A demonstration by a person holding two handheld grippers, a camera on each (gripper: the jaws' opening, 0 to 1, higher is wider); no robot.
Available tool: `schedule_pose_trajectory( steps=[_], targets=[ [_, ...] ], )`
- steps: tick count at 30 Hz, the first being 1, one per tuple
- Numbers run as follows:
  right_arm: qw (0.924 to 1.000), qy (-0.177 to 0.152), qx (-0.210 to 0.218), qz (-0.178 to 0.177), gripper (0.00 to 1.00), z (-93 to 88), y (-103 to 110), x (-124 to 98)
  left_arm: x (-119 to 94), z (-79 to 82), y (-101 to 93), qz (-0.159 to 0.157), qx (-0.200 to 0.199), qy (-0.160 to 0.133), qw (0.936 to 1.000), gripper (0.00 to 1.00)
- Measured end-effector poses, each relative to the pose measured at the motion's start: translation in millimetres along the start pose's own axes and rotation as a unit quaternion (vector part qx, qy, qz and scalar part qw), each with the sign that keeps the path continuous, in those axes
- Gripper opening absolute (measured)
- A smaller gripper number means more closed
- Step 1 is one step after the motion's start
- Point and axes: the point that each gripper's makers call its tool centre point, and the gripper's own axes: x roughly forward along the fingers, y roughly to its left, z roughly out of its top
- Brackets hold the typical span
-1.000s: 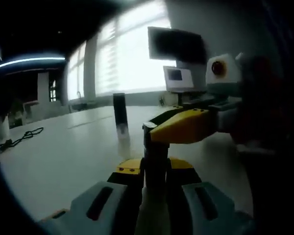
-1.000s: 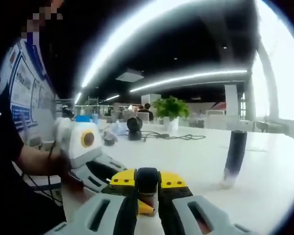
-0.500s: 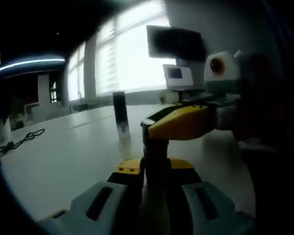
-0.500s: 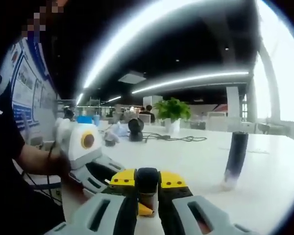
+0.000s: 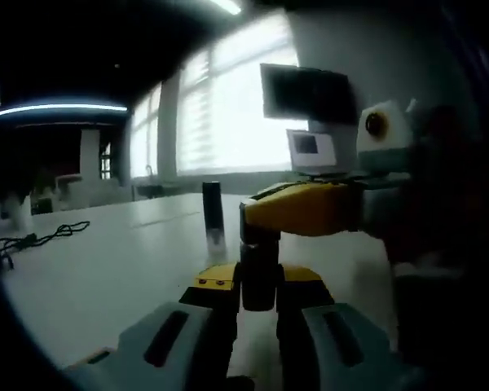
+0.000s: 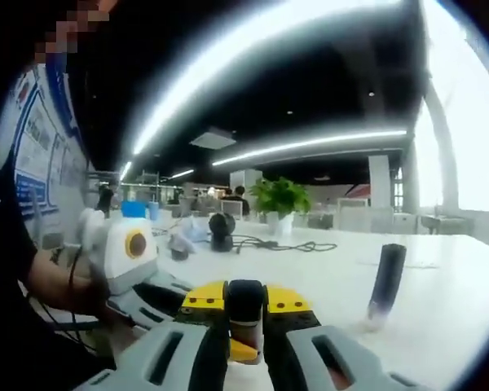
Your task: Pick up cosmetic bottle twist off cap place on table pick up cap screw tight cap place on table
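A dark cosmetic bottle [image 5: 259, 273] stands upright between the jaws of my left gripper [image 5: 259, 295], which is shut on its body. My right gripper [image 5: 261, 221] reaches in from the right, its yellow jaw closed over the bottle's top. In the right gripper view my right gripper [image 6: 245, 319] is shut on the dark cap [image 6: 245, 297]. The left gripper [image 6: 178, 298] sits just beyond, held by a person's hand [image 6: 61, 281]. Bottle and cap are held above the white table [image 5: 90, 277].
A second dark tube [image 5: 214, 213] [image 6: 385, 281] with a pale lower end stands upright on the table, farther off. Black cables [image 5: 41, 239], a potted plant [image 6: 281, 199] and small desk items [image 6: 221, 230] lie at the far side. A monitor [image 5: 310, 94] hangs near the window.
Both views have shifted a little, so the standing tube looks smaller and farther off. Both grips on the bottle and cap look the same as before.
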Motion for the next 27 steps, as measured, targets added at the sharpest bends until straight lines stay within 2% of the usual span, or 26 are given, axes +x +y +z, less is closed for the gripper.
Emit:
schedule_pose_trajectory(
  steps=[4, 7, 12, 15, 20, 27],
  targets=[
    [0.9988, -0.024, -0.005, -0.043, 0.09, 18.7, 0, -3, -5, 17.6, -0.5, 0.023, -0.005, -0.02, 0.9995, 0.08],
    [0.9969, -0.05, -0.013, -0.059, 0.09, 30.9, 4, -5, -7, 30.1, 0.6, 0.048, -0.002, -0.035, 0.9982, 0.08],
    [0.9946, -0.064, -0.008, -0.082, 0.09, 39.8, 2, -7, -10, 40.1, 0.4, 0.078, 0.013, -0.041, 0.996, 0.08],
    [0.9934, -0.061, -0.005, -0.097, 0.09, 40.8, 1, -7, -11, 40.5, 0.4, 0.093, 0.019, -0.041, 0.9947, 0.08],
    [0.9915, -0.059, 0.001, -0.116, 0.09, 36.9, -2, -7, -12, 37.1, 1.7, 0.1, 0.012, -0.037, 0.9942, 0.07],
    [0.9885, -0.059, 0.018, -0.138, 0.1, 32.4, -7, -4, -11, 33.1, 4.2, 0.129, 0.034, -0.029, 0.9906, 0.07]
  ],
)
